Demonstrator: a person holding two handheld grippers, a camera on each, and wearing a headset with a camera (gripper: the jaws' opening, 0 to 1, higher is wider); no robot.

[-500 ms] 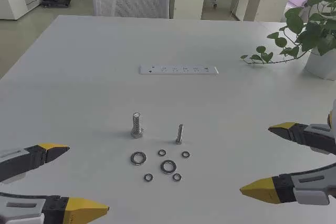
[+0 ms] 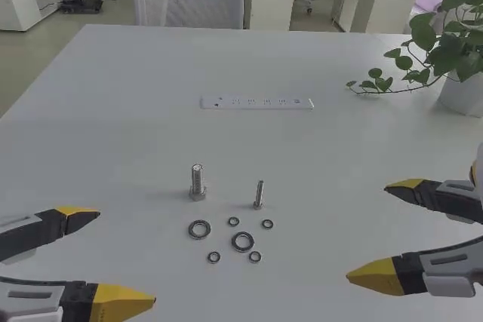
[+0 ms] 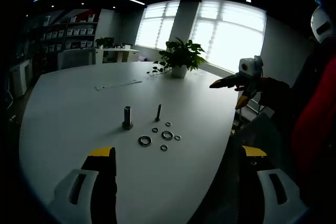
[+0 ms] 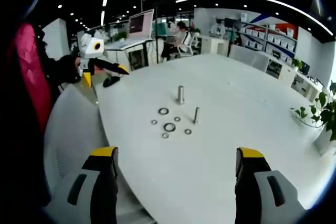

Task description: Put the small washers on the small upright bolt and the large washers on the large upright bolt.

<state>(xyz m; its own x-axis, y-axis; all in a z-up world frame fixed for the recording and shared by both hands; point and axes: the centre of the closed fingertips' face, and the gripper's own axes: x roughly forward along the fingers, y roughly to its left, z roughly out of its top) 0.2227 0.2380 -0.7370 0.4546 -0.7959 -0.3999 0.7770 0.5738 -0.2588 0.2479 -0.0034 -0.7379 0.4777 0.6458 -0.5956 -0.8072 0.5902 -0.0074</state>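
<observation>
The large upright bolt (image 2: 197,182) and the thinner small upright bolt (image 2: 259,194) stand mid-table. Just in front of them lie two large washers (image 2: 199,229) (image 2: 242,241) and several small washers (image 2: 233,222), all flat and loose. My left gripper (image 2: 121,258) hovers open at the near left, well short of the washers. My right gripper (image 2: 370,228) hovers open at the near right, equally apart from them. The left gripper view shows its jaws (image 3: 177,153) spread wide, with the bolts (image 3: 127,117) ahead. In the right gripper view, the open jaws (image 4: 176,153) face the washers (image 4: 169,127).
A white power strip (image 2: 256,102) lies farther back on the white table (image 2: 113,126). A potted plant (image 2: 445,50) trails over the far right corner. A white chair (image 2: 189,4) stands behind the far edge.
Bolts, washers and both grippers keep their places; only the head view has shifted slightly.
</observation>
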